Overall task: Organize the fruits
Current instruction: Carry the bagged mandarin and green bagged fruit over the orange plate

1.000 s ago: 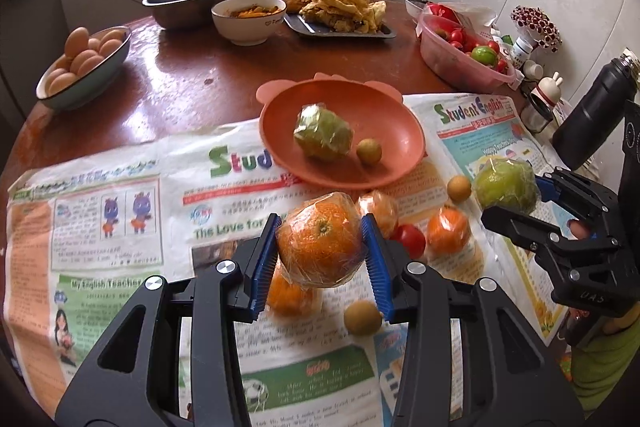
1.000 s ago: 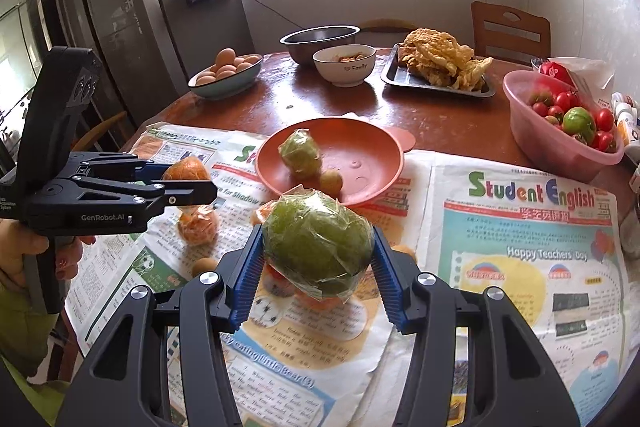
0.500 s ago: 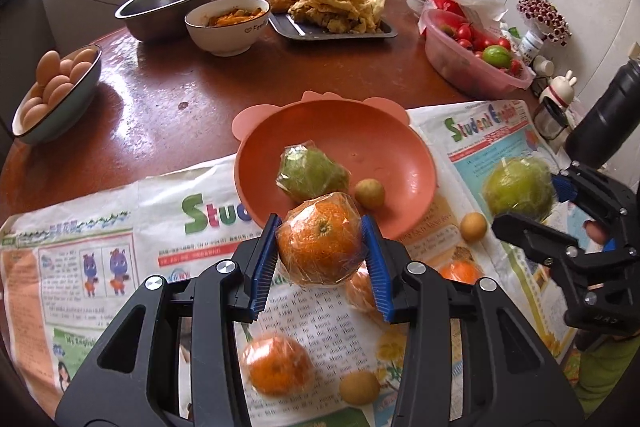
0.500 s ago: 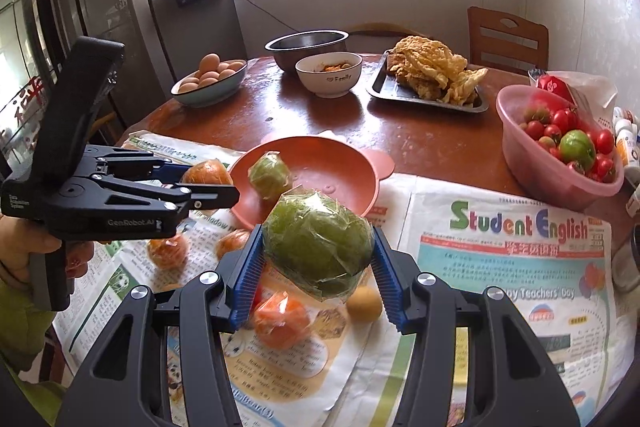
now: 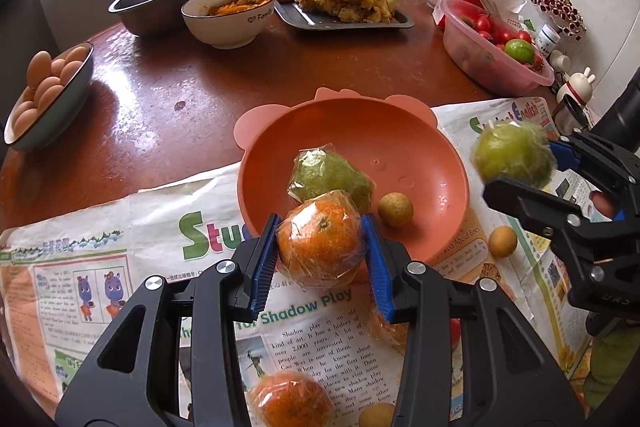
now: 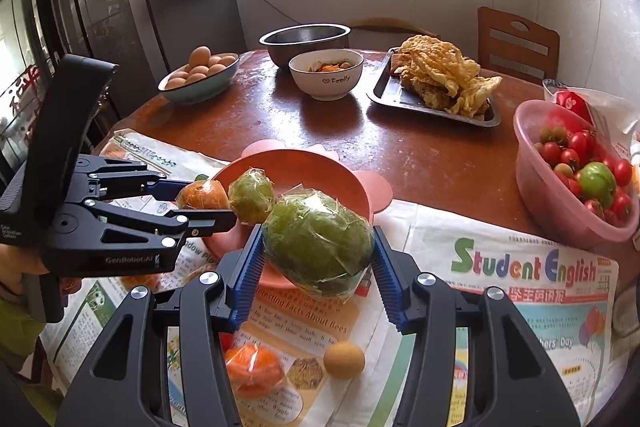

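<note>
**Both tongs loaded, closing on the orange plate**

The left gripper (image 5: 320, 247) was clenched on a wrapped orange (image 5: 319, 242), its skin bright and its green stem scar facing up under crinkled clear film. The fruit hung over the near rim of the orange plate (image 5: 424, 163), just in front of a wrapped green fruit (image 5: 328, 177) and a small brown fruit (image 5: 395, 209) that lay inside the plate. The right gripper (image 6: 318, 247) gripped a larger green fruit (image 6: 318, 241), mottled and dull under its shiny film, held above the plate's near right rim.

The plate sat at the far edge of the newspaper (image 5: 120, 267), which covered the near part of the round table (image 5: 160, 87). On the paper lay another wrapped orange (image 5: 290, 401) near the near edge, and a small brown fruit (image 5: 503, 241) just right of the plate.

A second earlier, the wrapped orange had been held low over the loose fruit on the newspaper, well short of the plate; half a second earlier it had reached the rim. Since then it had advanced slightly farther over the plate. The green fruit had likewise travelled from over the newspaper toward the plate's edge, and both grips had stayed tight throughout.
</note>
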Demonstrator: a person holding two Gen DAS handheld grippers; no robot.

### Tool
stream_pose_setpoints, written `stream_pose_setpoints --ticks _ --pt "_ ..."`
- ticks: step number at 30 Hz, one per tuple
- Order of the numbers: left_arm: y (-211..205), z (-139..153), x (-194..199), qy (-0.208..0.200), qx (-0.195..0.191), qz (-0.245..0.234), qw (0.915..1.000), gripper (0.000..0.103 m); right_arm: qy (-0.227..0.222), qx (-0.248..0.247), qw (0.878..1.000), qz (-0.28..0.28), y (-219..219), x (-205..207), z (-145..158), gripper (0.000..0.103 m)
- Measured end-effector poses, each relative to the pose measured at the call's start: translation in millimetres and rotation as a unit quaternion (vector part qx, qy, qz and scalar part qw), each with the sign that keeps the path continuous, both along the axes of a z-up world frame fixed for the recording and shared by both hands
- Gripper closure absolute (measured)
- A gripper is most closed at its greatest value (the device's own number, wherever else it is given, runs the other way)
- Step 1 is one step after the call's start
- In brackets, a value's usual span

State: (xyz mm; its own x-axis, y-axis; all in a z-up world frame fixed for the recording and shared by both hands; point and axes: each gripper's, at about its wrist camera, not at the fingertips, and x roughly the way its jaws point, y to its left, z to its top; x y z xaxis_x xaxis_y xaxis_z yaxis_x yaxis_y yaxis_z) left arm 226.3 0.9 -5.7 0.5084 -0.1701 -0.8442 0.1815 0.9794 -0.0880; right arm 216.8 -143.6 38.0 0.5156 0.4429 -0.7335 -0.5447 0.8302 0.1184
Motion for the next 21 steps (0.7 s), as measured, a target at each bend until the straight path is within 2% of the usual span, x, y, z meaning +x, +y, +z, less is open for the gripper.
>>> stream_pose_setpoints --ticks 21 --pt "1.5 -11.5 14.4 0.01 -0.003 -0.006 0.9999 0.07 0.025 -0.038 0.998 0.049 29.2 40.9 -25.5 0.053"
